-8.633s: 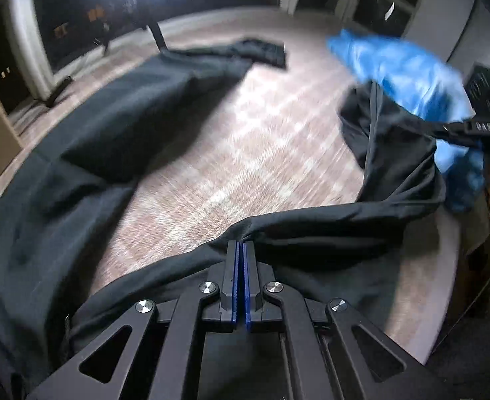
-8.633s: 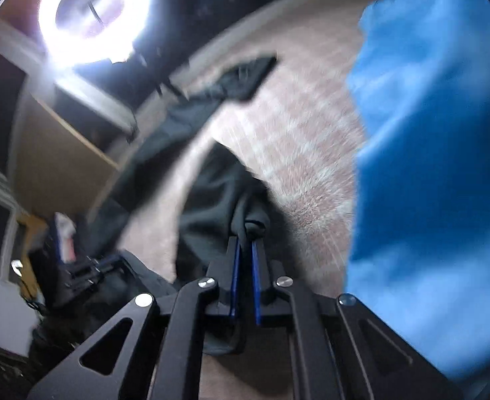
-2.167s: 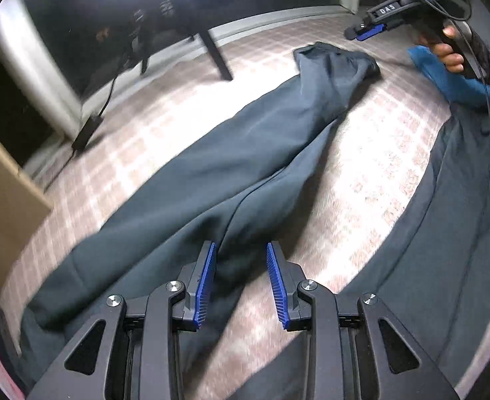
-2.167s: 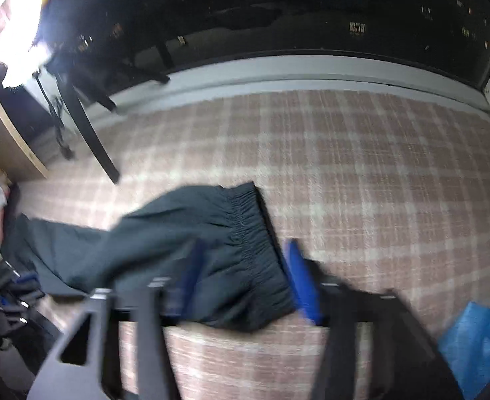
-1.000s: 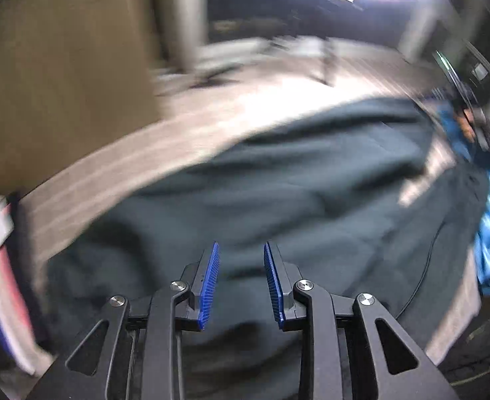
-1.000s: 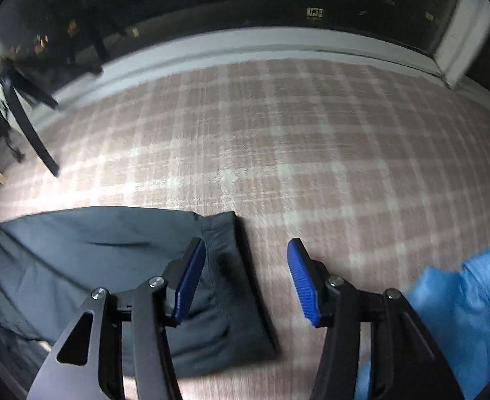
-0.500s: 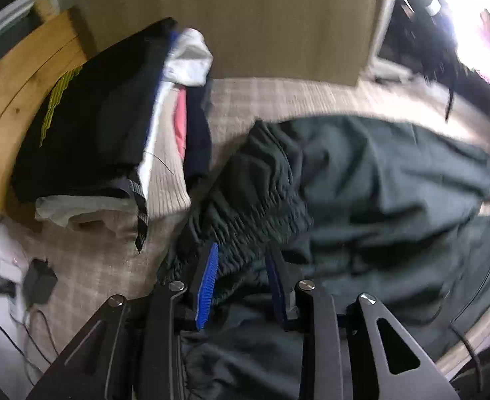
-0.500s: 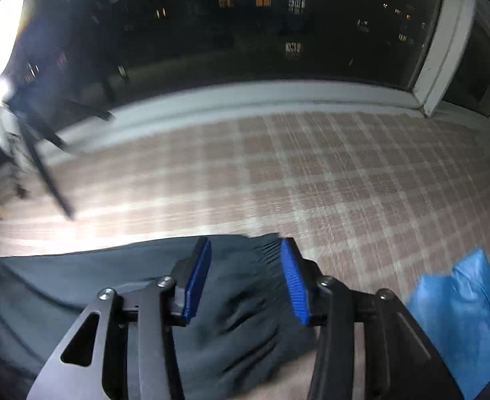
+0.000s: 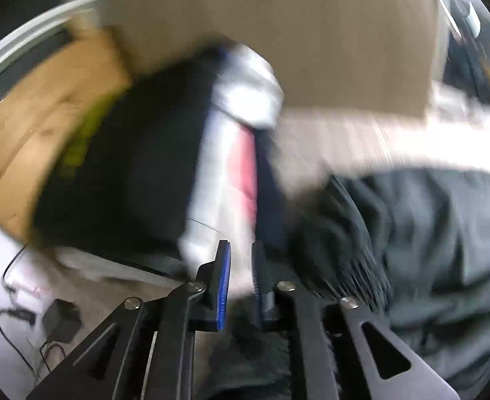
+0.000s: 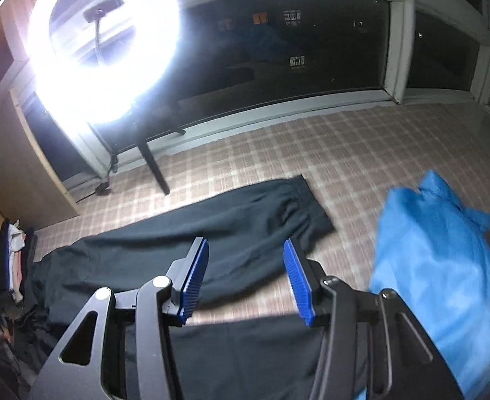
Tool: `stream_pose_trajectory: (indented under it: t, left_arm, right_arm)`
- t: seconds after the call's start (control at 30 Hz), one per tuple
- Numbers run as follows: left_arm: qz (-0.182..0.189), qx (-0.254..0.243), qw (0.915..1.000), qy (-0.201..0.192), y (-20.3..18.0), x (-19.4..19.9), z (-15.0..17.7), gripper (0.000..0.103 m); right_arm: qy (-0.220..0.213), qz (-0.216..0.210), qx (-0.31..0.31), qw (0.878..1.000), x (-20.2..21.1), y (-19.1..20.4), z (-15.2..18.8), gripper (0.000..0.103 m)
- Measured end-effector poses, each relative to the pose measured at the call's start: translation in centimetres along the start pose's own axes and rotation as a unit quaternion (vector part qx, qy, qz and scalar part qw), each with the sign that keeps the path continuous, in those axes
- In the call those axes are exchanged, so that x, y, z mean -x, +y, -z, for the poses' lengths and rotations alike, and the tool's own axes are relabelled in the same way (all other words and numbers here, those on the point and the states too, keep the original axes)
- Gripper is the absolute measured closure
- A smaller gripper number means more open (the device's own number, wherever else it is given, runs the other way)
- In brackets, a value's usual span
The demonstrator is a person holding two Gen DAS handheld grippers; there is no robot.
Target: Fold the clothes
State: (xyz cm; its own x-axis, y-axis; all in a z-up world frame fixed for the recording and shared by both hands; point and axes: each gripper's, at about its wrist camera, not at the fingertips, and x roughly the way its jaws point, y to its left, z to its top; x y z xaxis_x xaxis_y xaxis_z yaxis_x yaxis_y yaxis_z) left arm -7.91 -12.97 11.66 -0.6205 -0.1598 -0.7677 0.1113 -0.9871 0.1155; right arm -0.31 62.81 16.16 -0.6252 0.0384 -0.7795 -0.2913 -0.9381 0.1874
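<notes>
Dark trousers point(image 10: 245, 220) lie spread on the checked cloth point(image 10: 345, 153). One leg stretches to its gathered cuff point(image 10: 298, 200), and a second dark leg point(image 10: 245, 353) crosses the foreground. My right gripper point(image 10: 246, 278) hangs above the near leg, wide open and holding nothing. The left wrist view is blurred. There the trousers' gathered waistband point(image 9: 341, 250) bunches just right of my left gripper point(image 9: 241, 283). Its blue pads point(image 9: 224, 283) stand a narrow gap apart, with nothing clearly held.
A stack of folded clothes point(image 9: 138, 173) sits to the left on a wooden surface point(image 9: 45, 100), by a brown panel point(image 9: 295, 33). A crumpled blue garment point(image 10: 438, 266) lies at the right. A ring light point(image 10: 101, 40) on a stand glares at the back. Cables point(image 9: 28, 326) lie low left.
The left gripper has swung left toward the waistband and clothes stack, and its pads have drawn closer. The right gripper has pulled back from the cuff and opened wider.
</notes>
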Motion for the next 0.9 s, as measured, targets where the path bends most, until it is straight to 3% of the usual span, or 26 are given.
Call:
stream_pose_trajectory:
  t: [0.07,0.1,0.2,0.3,0.37,0.43,0.5,0.57,0.6,0.73,0.77,0.83,0.9]
  left_arm:
    - [0.053,-0.015,0.9984,-0.015,0.6,1.9,0.0,0.078]
    - [0.070,-0.044,0.9965,-0.009,0.0,2.4,0.5,0.065]
    - [0.107,-0.126,0.9862,0.015,-2.9,2.4,2.6,0.048]
    - [0.113,-0.221,0.9680,0.038,-6.8,0.8,4.9,0.044]
    - [0.092,-0.273,0.9562,0.050,-8.6,-1.2,6.0,0.043]
    - [0.064,-0.305,0.9485,0.054,-9.6,-2.7,6.5,0.043]
    - [0.061,-0.316,0.9452,0.058,-10.1,-3.9,6.6,0.044]
    - [0.073,-0.318,0.9433,0.060,-9.9,-4.4,6.5,0.055]
    - [0.080,-0.305,0.9470,0.062,-9.4,-4.5,6.1,0.071]
    - [0.102,-0.204,0.9727,0.042,-5.7,-2.9,3.6,0.086]
    - [0.105,-0.174,0.9787,0.032,-4.4,-2.2,2.8,0.094]
    - [0.062,-0.144,0.9874,0.020,-2.4,-2.1,1.9,0.096]
    - [0.016,-0.117,0.9929,0.009,-0.3,-2.0,1.0,0.085]
  right_arm:
    - [0.003,-0.005,0.001,1.000,1.0,0.2,1.3,0.056]
    - [0.003,-0.011,0.003,1.000,1.4,0.2,1.8,0.056]
    - [0.015,-0.021,0.006,1.000,1.8,1.5,3.8,0.053]
    - [0.026,-0.032,0.006,0.999,1.8,3.0,5.5,0.052]
    - [0.038,-0.043,0.001,0.998,1.5,4.0,6.5,0.052]
    - [0.048,-0.049,-0.003,0.998,1.4,5.0,7.3,0.052]
    - [0.051,-0.047,0.006,0.998,1.7,6.1,8.3,0.052]
    - [0.053,-0.044,0.011,0.998,1.9,6.8,9.0,0.052]
    - [0.055,-0.043,0.013,0.997,2.1,7.1,9.3,0.052]
    - [0.055,-0.037,0.017,0.998,2.8,8.1,10.7,0.052]
    - [0.054,-0.033,0.020,0.998,3.0,8.3,11.0,0.052]
    - [0.058,-0.033,0.023,0.998,2.9,8.8,11.7,0.052]
    - [0.063,-0.037,0.025,0.997,2.8,9.4,12.2,0.052]
